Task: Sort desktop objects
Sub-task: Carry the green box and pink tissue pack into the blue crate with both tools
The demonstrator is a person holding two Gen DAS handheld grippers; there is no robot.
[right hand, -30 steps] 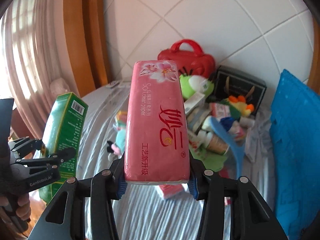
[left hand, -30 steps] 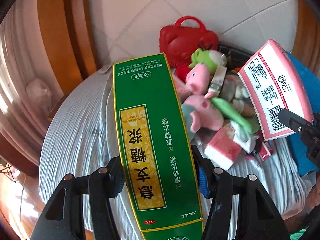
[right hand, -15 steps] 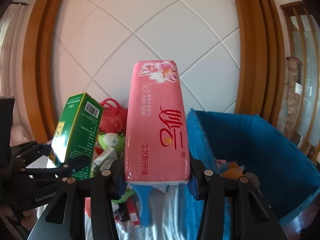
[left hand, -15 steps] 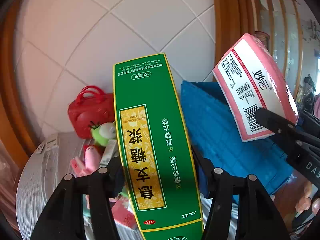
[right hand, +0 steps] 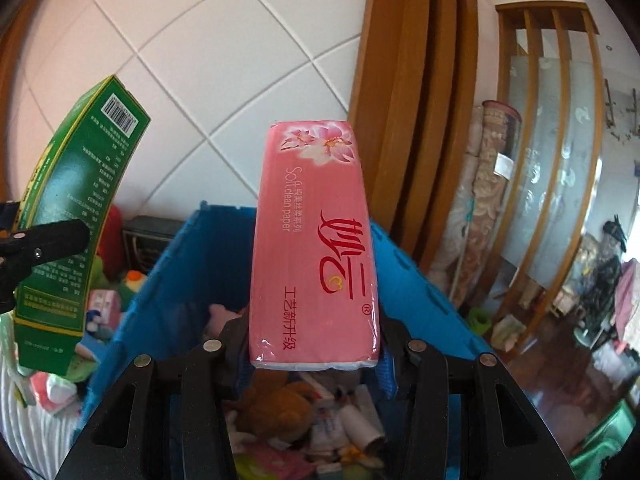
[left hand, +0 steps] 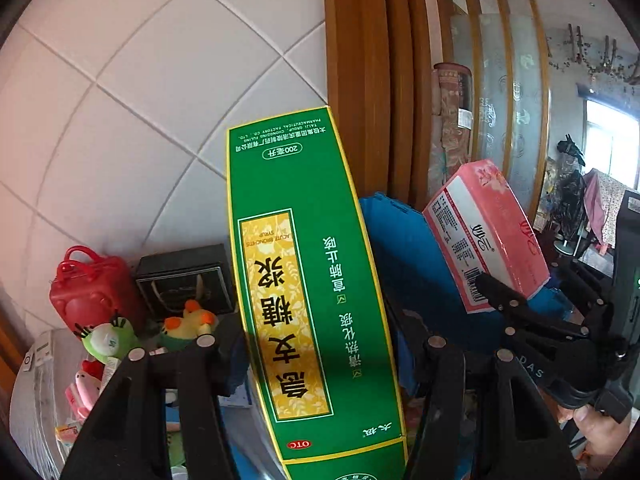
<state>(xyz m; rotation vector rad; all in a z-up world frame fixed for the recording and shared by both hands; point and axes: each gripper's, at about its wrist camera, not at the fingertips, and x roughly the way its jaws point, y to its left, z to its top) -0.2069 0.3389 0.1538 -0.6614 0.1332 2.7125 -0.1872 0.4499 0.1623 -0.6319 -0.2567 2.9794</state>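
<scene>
My left gripper (left hand: pixel 316 344) is shut on a tall green medicine box (left hand: pixel 304 280) and holds it up in the air. It also shows in the right wrist view (right hand: pixel 76 220), at the left. My right gripper (right hand: pixel 314 344) is shut on a pink tissue pack (right hand: pixel 316 248) and holds it above the open blue bin (right hand: pixel 416 292). The pack also shows in the left wrist view (left hand: pixel 488 232), to the right of the green box. The blue bin (left hand: pixel 404 248) lies behind both items.
The bin holds a brown plush toy (right hand: pixel 280 404) and several small packs. On the striped table (left hand: pixel 36 408) to the left lie a red bag (left hand: pixel 88 288), a black box (left hand: pixel 184 280), a green plush (left hand: pixel 108 340) and other toys. A tiled wall and wooden frame stand behind.
Both grippers swung right, from over the cluttered table toward the blue bin, keeping hold of their items. The pink pack now hangs over the bin's opening.
</scene>
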